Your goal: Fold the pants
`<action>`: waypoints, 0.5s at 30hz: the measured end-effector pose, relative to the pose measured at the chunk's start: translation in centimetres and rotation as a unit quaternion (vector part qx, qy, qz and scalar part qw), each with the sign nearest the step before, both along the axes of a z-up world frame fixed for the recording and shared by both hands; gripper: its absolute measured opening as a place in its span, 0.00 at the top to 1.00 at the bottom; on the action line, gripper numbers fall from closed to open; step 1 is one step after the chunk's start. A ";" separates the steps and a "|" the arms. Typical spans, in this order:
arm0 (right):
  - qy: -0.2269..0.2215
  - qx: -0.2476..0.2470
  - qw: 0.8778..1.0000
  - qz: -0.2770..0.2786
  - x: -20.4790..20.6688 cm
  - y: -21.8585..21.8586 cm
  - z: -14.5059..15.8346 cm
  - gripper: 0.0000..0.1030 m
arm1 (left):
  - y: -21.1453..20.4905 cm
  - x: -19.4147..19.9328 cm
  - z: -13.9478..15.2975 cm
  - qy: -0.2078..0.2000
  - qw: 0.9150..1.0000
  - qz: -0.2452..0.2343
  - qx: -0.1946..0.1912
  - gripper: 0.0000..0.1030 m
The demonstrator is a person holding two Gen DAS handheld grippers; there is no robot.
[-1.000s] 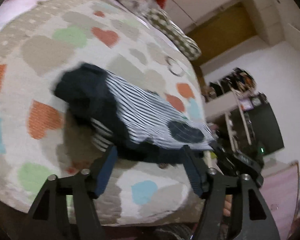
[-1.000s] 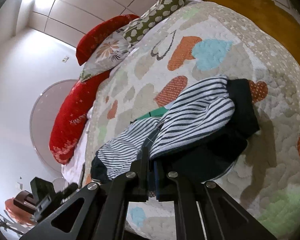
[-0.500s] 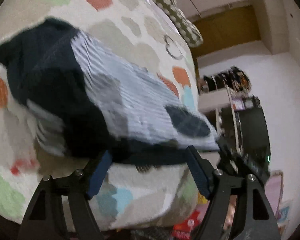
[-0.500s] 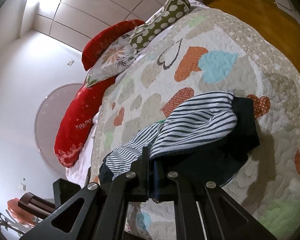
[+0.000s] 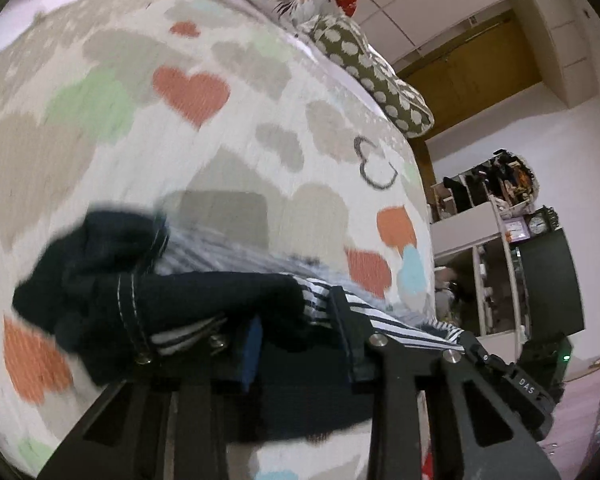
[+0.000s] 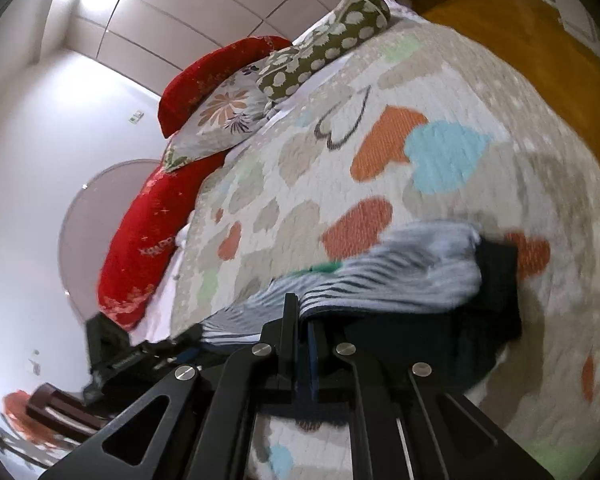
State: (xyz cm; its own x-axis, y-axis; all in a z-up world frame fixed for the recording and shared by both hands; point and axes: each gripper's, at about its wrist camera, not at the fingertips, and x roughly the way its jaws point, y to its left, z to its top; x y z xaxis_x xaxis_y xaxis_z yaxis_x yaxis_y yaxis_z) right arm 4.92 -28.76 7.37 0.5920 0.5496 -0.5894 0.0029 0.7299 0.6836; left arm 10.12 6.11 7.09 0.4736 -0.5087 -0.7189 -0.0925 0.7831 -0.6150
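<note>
Bed quilt (image 5: 228,128) beyond the pants (image 5: 172,300): bare, open run toward the head end. Head end blocked by spotted bolster (image 6: 328,48), floral pillow (image 6: 220,116) and red cushions (image 6: 140,240). Bed's far edge, left wrist view: shelving unit (image 5: 496,248) stands close alongside. Wooden floor (image 6: 540,40) open beside bed.

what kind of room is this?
Most likely a home bedroom. A bed under a heart-print quilt, pillows piled at its head, and cluttered shelves beside it. Both tongs hold striped pants above the quilt.
</note>
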 end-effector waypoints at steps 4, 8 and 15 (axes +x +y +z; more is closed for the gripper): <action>0.002 -0.056 0.998 0.000 4.4 1.2 0.7 0.95 | -0.4 4.9 -0.3 0.007 0.999 0.000 0.032 0.71; 0.011 -0.113 0.993 -0.011 9.7 2.3 -0.1 0.95 | -0.3 10.3 -1.9 0.032 0.998 0.002 0.053 0.68; 0.070 -0.086 0.992 -0.063 17.4 -0.6 -4.2 0.56 | 2.2 12.2 -1.7 0.030 1.000 0.003 0.006 0.48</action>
State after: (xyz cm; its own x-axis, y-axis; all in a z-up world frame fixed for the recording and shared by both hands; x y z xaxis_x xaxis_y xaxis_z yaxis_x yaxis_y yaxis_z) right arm 22.35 -29.31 3.16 0.5557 0.3603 -0.7492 0.1872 0.8238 0.5350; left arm 22.31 8.34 5.36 0.4329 -0.4965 -0.7524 -0.1332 0.7903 -0.5981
